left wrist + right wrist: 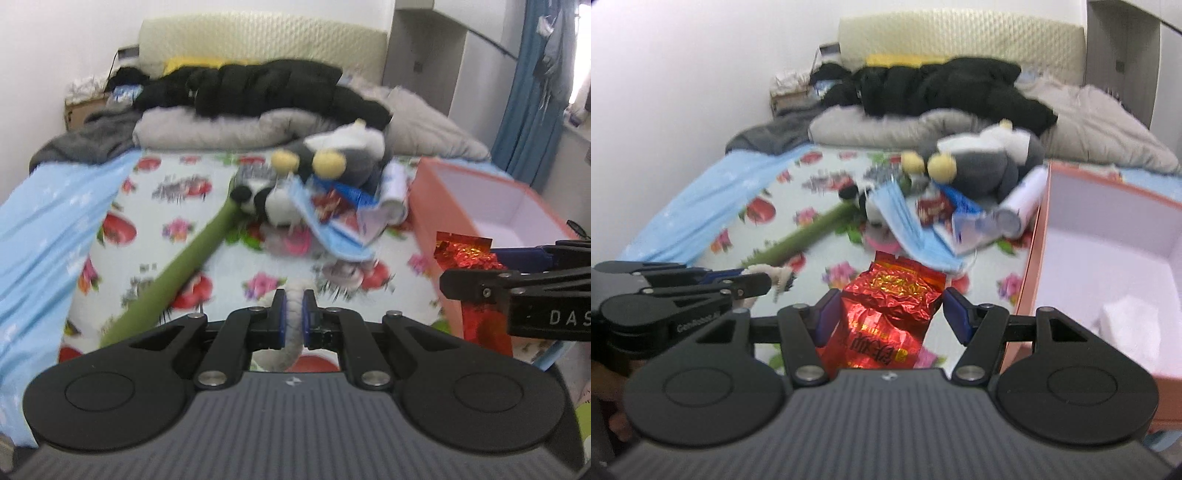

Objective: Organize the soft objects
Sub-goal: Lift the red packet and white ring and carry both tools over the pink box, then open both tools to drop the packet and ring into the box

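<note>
My left gripper [294, 308] pinches a grey plush strip [294, 314]; right gripper [891, 314] loosely straddles a red foil packet [886, 314], which may slip out.

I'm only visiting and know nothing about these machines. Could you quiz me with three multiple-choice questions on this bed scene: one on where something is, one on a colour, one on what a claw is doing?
1. Where is the open pink box?
A. at the right edge of the bed
B. on the pillows
C. on the floor

2. What colour is the crinkled foil packet?
A. silver
B. red
C. green

3. What is the left claw doing?
A. standing wide open
B. pinching a grey-white fuzzy strip
C. holding a face mask

Answers: 1 A, the box sits right of the toy pile; 2 B, the foil is shiny red with gold print; 3 B, the strip runs between the closed pads.
</note>
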### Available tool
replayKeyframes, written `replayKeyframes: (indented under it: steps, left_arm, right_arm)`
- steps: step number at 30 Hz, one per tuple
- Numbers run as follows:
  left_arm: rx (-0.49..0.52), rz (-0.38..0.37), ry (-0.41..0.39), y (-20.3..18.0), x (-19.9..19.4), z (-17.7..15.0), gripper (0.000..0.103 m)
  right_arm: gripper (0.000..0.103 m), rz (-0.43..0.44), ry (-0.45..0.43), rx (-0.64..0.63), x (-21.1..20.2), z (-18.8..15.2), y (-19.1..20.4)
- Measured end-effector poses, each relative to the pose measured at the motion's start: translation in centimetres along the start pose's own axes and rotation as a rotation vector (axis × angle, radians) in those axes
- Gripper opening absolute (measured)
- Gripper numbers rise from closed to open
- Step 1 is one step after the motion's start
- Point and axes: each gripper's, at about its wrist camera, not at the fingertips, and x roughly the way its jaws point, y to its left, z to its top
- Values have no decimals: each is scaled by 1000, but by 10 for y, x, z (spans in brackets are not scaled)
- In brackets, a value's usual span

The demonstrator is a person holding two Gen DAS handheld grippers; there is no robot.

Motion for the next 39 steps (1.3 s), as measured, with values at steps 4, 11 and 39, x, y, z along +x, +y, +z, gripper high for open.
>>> replayKeyframes:
  steps: [4, 11, 39]
  left_arm:
    - [-5, -23, -54, -6, -21, 21, 10]
    - [-10, -81, -167, -24, -59, 62, 10]
    - [70, -361, 64, -223, 104, 112, 10]
  right_arm:
    - [64, 1, -45, -1, -19, 14, -2]
    - [64, -9, -137, -6, -53, 39, -7]
    - [64, -271, -13, 254, -26, 22, -208]
